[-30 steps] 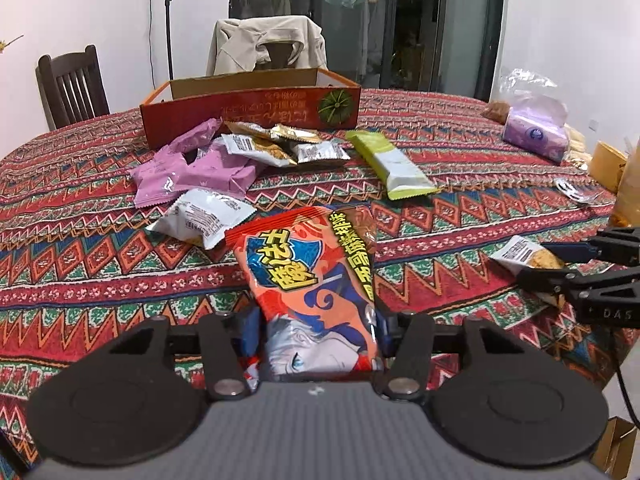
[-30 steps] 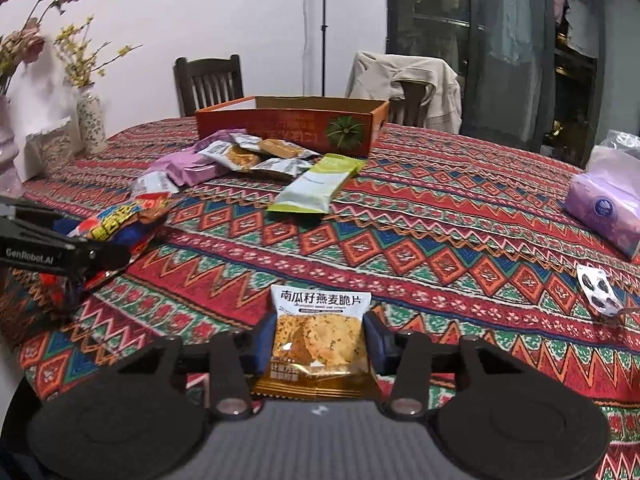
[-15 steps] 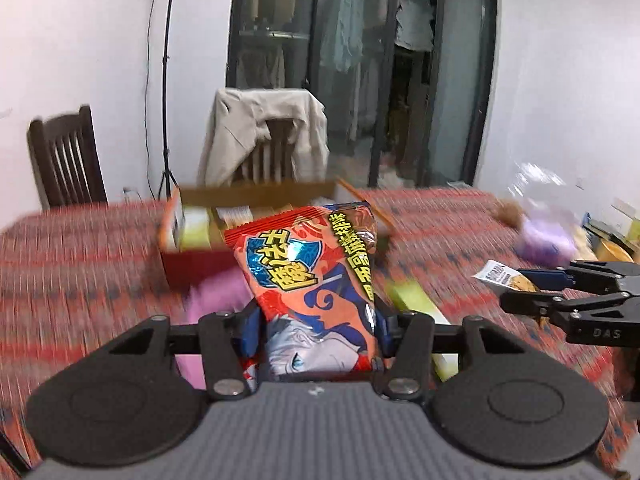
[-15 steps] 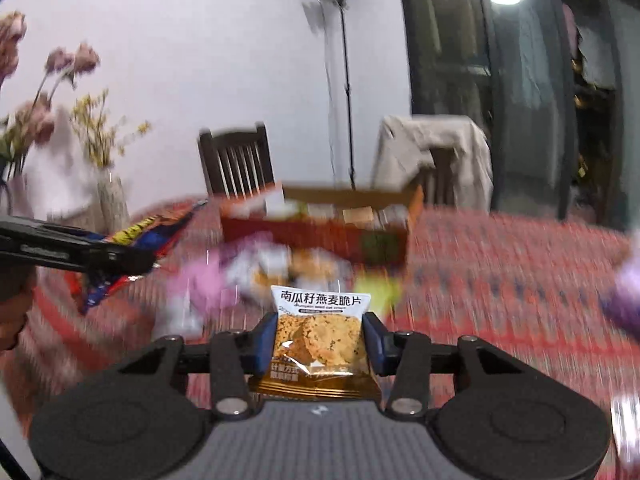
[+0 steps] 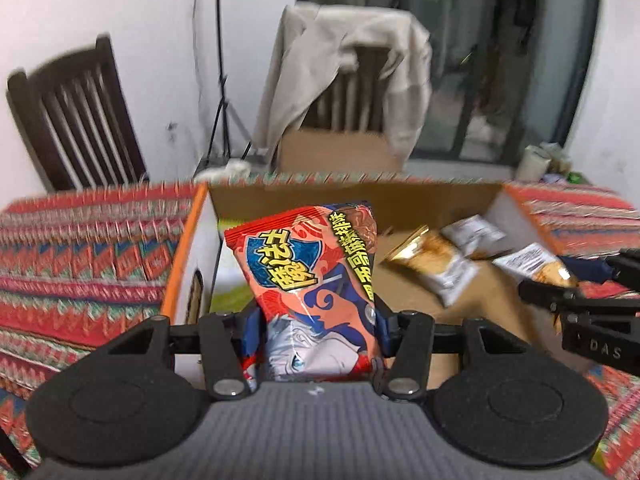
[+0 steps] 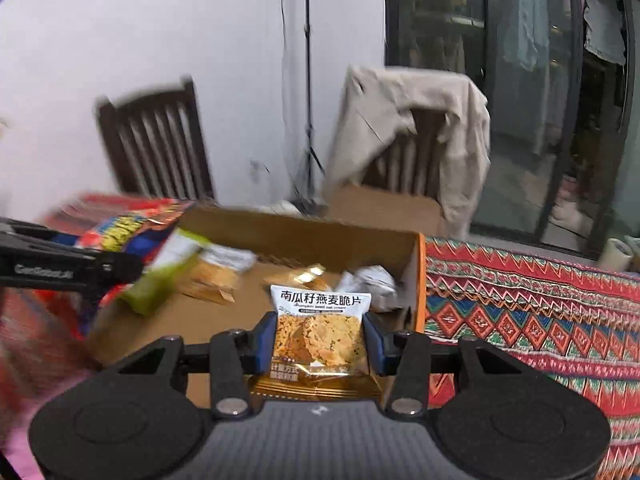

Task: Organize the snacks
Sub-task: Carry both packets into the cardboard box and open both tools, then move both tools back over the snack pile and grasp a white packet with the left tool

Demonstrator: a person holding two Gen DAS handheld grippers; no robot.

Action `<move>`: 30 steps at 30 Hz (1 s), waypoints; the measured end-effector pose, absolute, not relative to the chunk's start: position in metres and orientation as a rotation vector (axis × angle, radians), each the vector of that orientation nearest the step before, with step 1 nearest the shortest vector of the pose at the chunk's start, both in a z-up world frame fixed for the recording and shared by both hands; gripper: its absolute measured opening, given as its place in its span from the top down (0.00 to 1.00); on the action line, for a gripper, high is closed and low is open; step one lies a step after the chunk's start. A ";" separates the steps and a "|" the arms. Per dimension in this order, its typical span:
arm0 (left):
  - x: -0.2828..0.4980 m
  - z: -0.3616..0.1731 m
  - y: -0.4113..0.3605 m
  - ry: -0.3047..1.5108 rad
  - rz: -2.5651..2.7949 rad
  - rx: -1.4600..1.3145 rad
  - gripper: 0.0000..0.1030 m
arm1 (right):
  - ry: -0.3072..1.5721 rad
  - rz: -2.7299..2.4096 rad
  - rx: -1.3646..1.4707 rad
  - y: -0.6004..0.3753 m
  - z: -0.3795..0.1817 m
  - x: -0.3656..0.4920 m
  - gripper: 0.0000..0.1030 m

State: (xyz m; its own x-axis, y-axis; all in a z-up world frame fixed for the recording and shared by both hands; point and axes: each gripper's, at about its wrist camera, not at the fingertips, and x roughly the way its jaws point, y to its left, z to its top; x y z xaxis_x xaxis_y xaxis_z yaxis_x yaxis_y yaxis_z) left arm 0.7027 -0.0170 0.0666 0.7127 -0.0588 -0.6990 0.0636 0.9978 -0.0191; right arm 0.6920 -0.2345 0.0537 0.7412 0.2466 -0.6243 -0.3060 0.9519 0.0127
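Note:
My left gripper is shut on a red snack bag with a cartoon print, held over the left end of the orange cardboard box. My right gripper is shut on a white and gold oat crisp packet, held over the right end of the same box. The box holds several small snack packets and a green packet. The right gripper with its packet also shows at the right of the left wrist view.
The box stands on a table with a red patterned cloth. Behind the table are a dark wooden chair, a chair draped with a beige jacket, a brown carton and a light stand.
Both grippers rose off the table and moved forward with their packets. They now hang over the open box instead of the cloth near the table's front.

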 end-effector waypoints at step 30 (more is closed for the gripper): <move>0.455 0.169 0.032 0.459 -0.218 0.047 0.12 | 0.424 0.297 -0.172 -0.276 0.147 0.530 0.02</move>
